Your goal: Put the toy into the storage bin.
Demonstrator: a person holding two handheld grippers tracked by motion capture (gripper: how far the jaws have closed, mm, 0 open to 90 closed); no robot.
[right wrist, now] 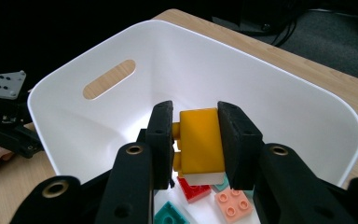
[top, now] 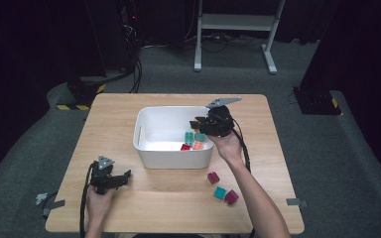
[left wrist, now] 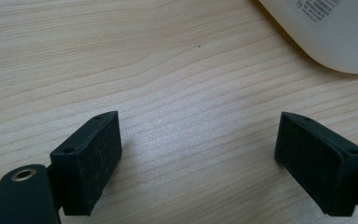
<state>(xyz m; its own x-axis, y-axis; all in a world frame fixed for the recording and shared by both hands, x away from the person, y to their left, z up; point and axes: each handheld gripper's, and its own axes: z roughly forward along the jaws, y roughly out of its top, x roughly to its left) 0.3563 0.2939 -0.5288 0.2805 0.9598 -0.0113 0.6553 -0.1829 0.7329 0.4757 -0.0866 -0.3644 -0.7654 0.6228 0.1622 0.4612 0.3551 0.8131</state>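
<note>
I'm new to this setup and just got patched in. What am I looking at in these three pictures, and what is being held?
No robot arm here: a person holds a two-jaw tool in each hand. The high view looks down on a wooden table. The other two pictures come from cameras riding on each tool, looking along its black jaws. The right gripper is shut on a yellow block above the white bin, where red, teal and salmon blocks already lie. The left gripper rests open near the table surface, holding nothing. Three loose blocks, two magenta and one teal, wait on the table in front of the bin.
</note>
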